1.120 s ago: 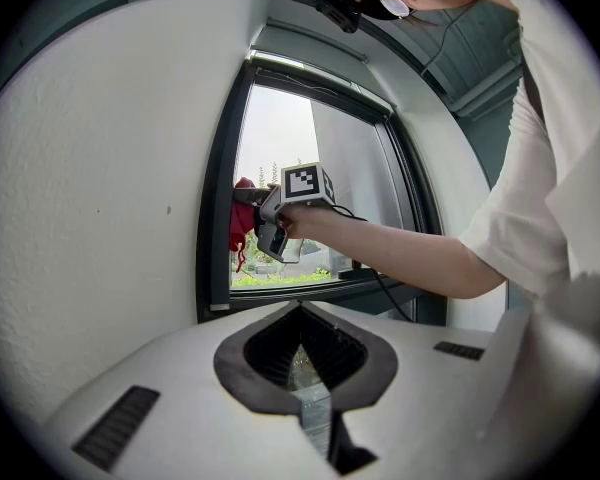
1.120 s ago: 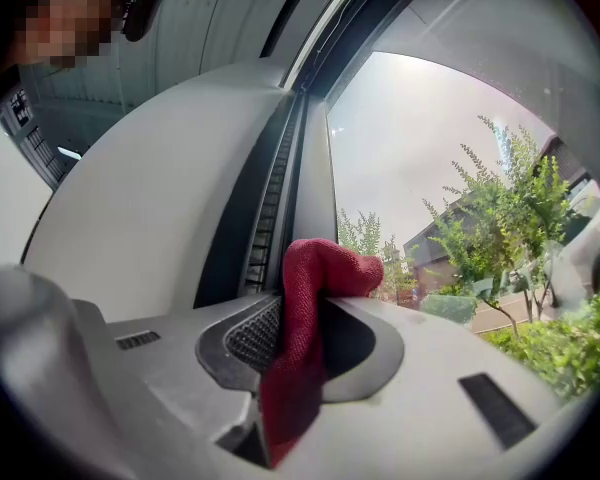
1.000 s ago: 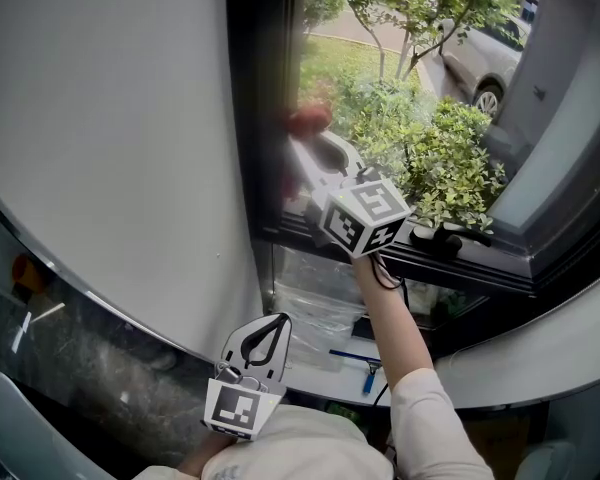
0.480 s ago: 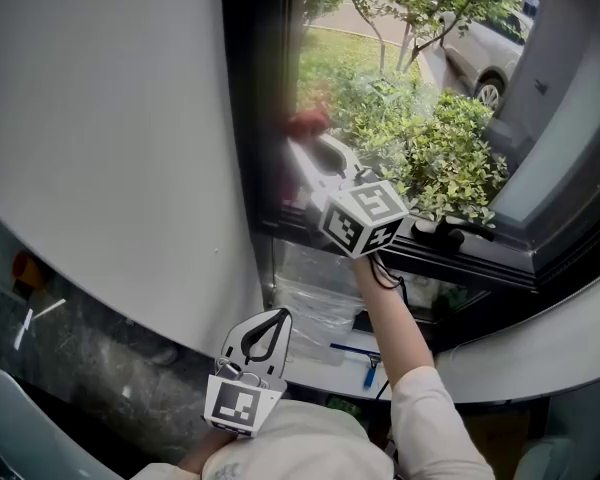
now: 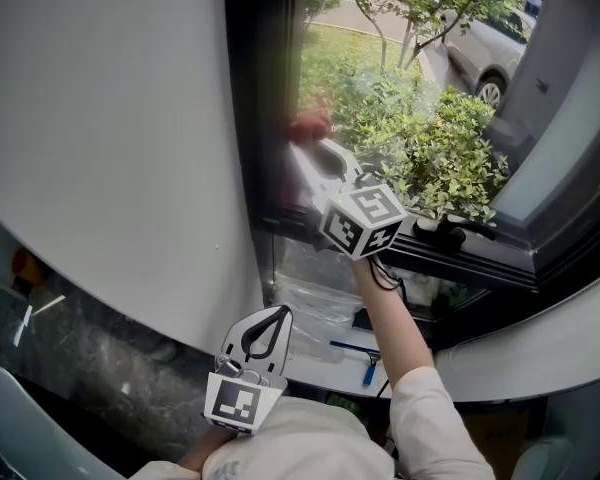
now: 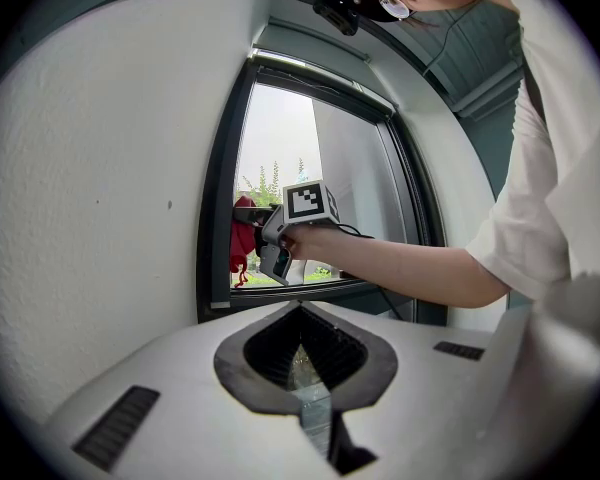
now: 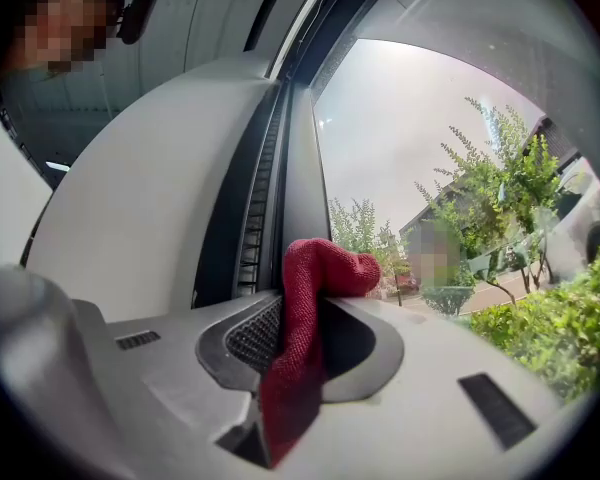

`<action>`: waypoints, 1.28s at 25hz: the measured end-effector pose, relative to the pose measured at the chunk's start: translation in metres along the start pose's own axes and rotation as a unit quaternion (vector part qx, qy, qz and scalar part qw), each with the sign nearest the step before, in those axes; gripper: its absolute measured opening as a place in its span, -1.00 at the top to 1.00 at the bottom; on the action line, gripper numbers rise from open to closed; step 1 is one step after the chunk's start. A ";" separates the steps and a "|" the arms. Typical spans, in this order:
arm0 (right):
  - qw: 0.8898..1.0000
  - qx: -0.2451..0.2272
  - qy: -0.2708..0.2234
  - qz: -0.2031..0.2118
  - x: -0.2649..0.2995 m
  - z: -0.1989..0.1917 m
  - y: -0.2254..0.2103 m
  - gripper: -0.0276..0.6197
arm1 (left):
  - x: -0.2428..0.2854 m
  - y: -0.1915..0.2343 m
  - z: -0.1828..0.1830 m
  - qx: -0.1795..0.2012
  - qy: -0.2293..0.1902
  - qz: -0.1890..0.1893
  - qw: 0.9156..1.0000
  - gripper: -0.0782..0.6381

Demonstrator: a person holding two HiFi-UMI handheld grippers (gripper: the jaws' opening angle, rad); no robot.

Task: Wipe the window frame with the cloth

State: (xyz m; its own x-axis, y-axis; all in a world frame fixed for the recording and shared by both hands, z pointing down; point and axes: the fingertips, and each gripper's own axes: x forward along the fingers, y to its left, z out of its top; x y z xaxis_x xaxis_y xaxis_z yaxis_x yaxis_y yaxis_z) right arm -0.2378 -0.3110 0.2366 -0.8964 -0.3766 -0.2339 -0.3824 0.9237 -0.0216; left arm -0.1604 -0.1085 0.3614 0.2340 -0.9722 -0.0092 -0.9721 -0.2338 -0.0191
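Almost nothing has shifted over the last second: the right tongs (image 5: 316,146) sit at nearly the same spot by the window frame (image 5: 265,98), and the cloth (image 5: 308,126) has crept only slightly down its left upright.

Left of the window frame spreads the white wall (image 5: 110,118). The frame's dark left upright rises from the bottom rail, so its long axis runs upward and away from the tongs. That direction is what the next wiping stroke looks set to follow.

Reaching across the bottom rail, the right tongs (image 7: 295,353) are clamped on the red cloth (image 7: 315,268). It stands up out of the jaws and folds over past their tips. From those tips the upright lies just to the left. The cloth sits right at the upright's inner edge, though no view settles whether it actually touches.

The right hand is plainly the nearer one. Well below the frame, close to the person's body, the left tongs (image 6: 305,368) are closed with nothing between them and take no part.
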 end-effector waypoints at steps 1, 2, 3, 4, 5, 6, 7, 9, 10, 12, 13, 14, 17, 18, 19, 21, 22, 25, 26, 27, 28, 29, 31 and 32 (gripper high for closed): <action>1.000 0.001 0.003 -0.001 0.000 -0.003 0.000 0.62 | 0.000 0.000 -0.001 0.000 0.003 0.000 1.000 0.76; 1.000 0.001 0.009 -0.003 -0.001 -0.007 -0.001 0.62 | -0.001 0.000 -0.003 -0.001 0.009 0.000 1.000 0.76; 1.000 0.000 0.018 -0.005 -0.002 -0.013 -0.003 0.62 | -0.001 0.001 -0.005 -0.002 0.014 -0.001 1.000 0.76; 1.000 -0.001 0.027 -0.007 -0.002 -0.020 -0.004 0.62 | -0.001 0.000 -0.005 -0.001 0.014 -0.001 1.000 0.76; 0.999 0.001 0.034 -0.008 -0.003 -0.027 -0.006 0.62 | 0.000 0.000 -0.003 0.001 0.008 -0.001 1.000 0.76; 0.999 0.005 0.038 -0.009 -0.005 -0.032 -0.007 0.62 | 0.001 0.000 -0.001 0.002 0.003 -0.002 1.000 0.76; 0.999 0.010 0.040 -0.010 -0.005 -0.036 -0.007 0.62 | 0.001 -0.001 -0.001 0.002 0.003 -0.002 1.000 0.76; 0.999 0.013 0.043 -0.014 -0.006 -0.039 -0.007 0.62 | 0.000 -0.001 -0.005 -0.001 0.014 -0.003 1.000 0.76; 0.999 0.012 0.046 -0.015 -0.007 -0.040 -0.007 0.62 | 0.000 -0.001 -0.005 -0.002 0.015 -0.004 1.000 0.76; 0.999 0.013 0.050 -0.016 -0.007 -0.043 -0.007 0.62 | 0.002 0.000 -0.001 -0.001 0.003 -0.004 1.000 0.76; 0.998 0.014 0.051 -0.016 -0.007 -0.043 -0.007 0.62 | 0.002 0.000 -0.001 0.000 0.001 -0.005 1.000 0.76; 0.998 0.014 0.053 -0.017 -0.007 -0.044 -0.007 0.62 | 0.003 0.000 -0.001 0.000 0.001 -0.006 1.000 0.76; 0.998 0.019 0.061 -0.021 -0.008 -0.047 -0.008 0.62 | 0.004 0.000 -0.001 -0.001 0.003 -0.008 1.000 0.76; 0.997 0.022 0.064 -0.022 -0.008 -0.048 -0.008 0.62 | 0.005 0.000 -0.001 -0.001 0.002 -0.009 1.000 0.76; 0.997 0.026 0.068 -0.023 -0.008 -0.049 -0.008 0.62 | 0.006 0.000 -0.001 -0.001 0.001 -0.009 1.000 0.76; 0.996 0.036 0.075 -0.029 -0.009 -0.052 -0.008 0.62 | 0.007 0.001 -0.001 -0.003 0.001 -0.010 1.000 0.76; 0.996 0.039 0.080 -0.032 -0.009 -0.054 -0.008 0.62 | 0.007 0.000 -0.001 -0.003 0.000 -0.011 1.000 0.76; 0.994 0.033 0.096 -0.042 -0.009 -0.058 -0.007 0.62 | 0.009 0.000 -0.001 -0.005 -0.003 -0.012 1.000 0.76; 0.993 0.032 0.101 -0.045 -0.010 -0.060 -0.007 0.62 | 0.009 0.000 -0.001 -0.006 -0.003 -0.013 1.000 0.76; 0.993 0.032 0.106 -0.048 -0.010 -0.062 -0.008 0.62 | 0.008 -0.001 -0.002 -0.007 -0.002 -0.013 1.000 0.76; 0.992 0.034 0.110 -0.051 -0.010 -0.063 -0.008 0.62 | 0.008 -0.001 -0.003 -0.007 -0.001 -0.014 1.000 0.76; 0.991 0.035 0.114 -0.054 -0.011 -0.064 -0.008 0.62 | 0.007 -0.001 -0.003 -0.006 0.000 -0.014 1.000 0.76; 0.990 0.031 0.123 -0.061 -0.011 -0.066 -0.008 0.62 | 0.006 0.000 -0.004 -0.006 0.001 -0.014 1.000 0.76; 0.989 0.028 0.129 -0.065 -0.012 -0.067 -0.007 0.62 | 0.005 0.000 -0.004 -0.007 0.000 -0.013 1.000 0.76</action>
State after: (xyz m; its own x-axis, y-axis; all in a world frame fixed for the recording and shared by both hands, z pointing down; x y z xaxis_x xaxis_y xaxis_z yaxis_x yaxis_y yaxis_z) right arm -0.2394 -0.3182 0.3050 -0.8706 -0.4910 0.0308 -0.4916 0.8661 -0.0903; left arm -0.1592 -0.1132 0.3650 0.2601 -0.9655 -0.0081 -0.9656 -0.2601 -0.0055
